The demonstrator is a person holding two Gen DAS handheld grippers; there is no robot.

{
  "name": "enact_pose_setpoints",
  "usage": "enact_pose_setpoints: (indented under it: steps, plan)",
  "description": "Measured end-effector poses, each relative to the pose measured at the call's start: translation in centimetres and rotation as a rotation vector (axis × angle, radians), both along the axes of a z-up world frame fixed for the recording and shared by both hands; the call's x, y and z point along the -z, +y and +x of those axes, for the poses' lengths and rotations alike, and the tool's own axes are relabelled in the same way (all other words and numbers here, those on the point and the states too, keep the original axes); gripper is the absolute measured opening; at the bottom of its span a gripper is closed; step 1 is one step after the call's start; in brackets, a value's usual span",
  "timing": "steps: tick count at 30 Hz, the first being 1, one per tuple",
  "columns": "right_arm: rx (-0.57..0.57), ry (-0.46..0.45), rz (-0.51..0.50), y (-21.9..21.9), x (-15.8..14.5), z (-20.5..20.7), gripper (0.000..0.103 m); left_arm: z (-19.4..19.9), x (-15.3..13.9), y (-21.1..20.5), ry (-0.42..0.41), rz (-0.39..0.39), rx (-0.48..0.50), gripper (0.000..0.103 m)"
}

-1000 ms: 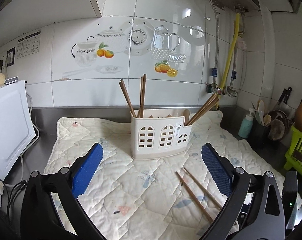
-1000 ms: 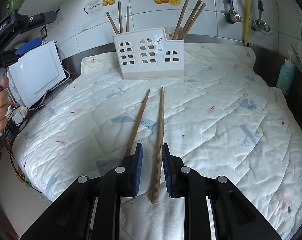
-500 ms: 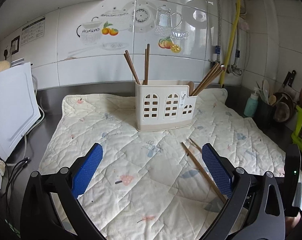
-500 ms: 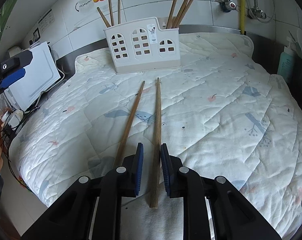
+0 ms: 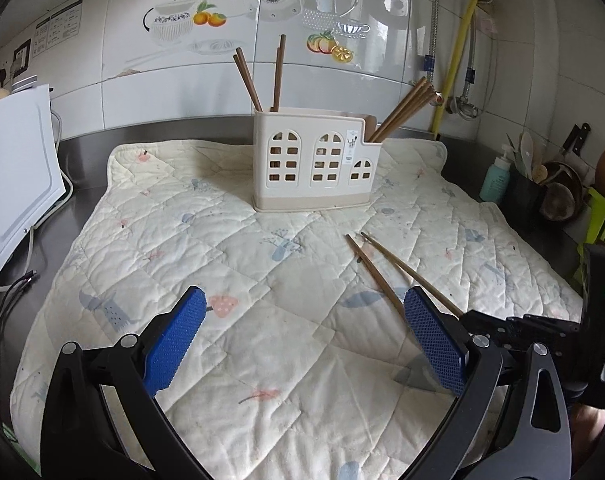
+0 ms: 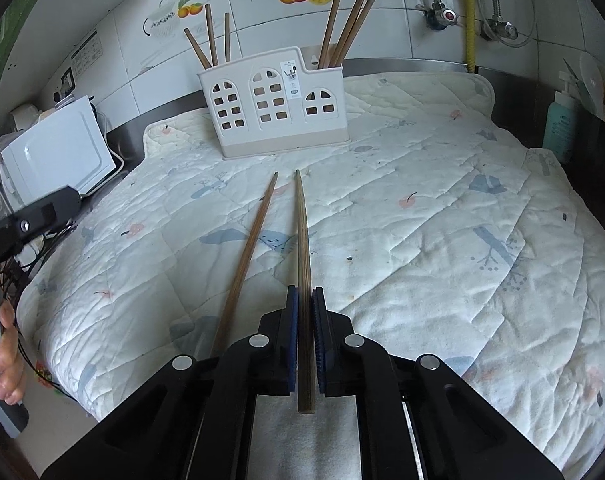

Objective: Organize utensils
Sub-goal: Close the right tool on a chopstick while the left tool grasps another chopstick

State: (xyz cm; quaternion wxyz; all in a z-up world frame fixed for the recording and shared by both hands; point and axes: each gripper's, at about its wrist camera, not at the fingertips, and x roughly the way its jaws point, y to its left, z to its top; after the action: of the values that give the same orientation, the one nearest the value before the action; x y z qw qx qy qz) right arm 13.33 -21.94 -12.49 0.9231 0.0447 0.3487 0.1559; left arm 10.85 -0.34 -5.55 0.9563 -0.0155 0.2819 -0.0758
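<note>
Two brown chopsticks lie on the quilted mat (image 6: 422, 208). My right gripper (image 6: 305, 300) is shut on the right chopstick (image 6: 301, 224) near its thick end; the left chopstick (image 6: 254, 236) lies free beside it. A white holder (image 6: 276, 100) with arched cut-outs stands at the back of the mat, with several chopsticks upright in its left and right compartments. In the left wrist view my left gripper (image 5: 302, 316) hangs open over the mat, nothing between its blue pads. There the two chopsticks (image 5: 376, 272) run under its right finger (image 5: 432, 336), and the holder (image 5: 314, 164) stands beyond.
A white appliance (image 5: 14, 176) with cables stands left of the mat. At the right sit a teal bottle (image 5: 494, 178), a dark utensil pot (image 5: 526, 196) and a green rack (image 5: 604, 228). Tiled wall and pipes rise behind. A person's fingers (image 6: 6, 368) show at the left edge of the right wrist view.
My right gripper's pads have closed onto the right chopstick. My left gripper has sunk toward the mat, still open; the holder and chopsticks now sit higher in its view.
</note>
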Motion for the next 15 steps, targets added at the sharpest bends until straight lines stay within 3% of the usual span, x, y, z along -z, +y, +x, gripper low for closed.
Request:
enact_pose_setpoints:
  steps: [6,9,15]
  plan:
    - [0.021,-0.042,0.006,-1.7,-1.6,-0.8,0.006,-1.2,1.2,-2.8,0.008,0.01,-0.012,0.097]
    - [0.034,-0.061,-0.003,-2.6,-2.2,-1.1,0.006,-1.6,2.0,-4.3,0.028,-0.008,-0.028,0.09]
    - [0.036,-0.084,0.015,-4.3,-2.7,-1.7,0.006,-1.8,4.3,-7.2,0.096,-0.059,-0.059,0.06]
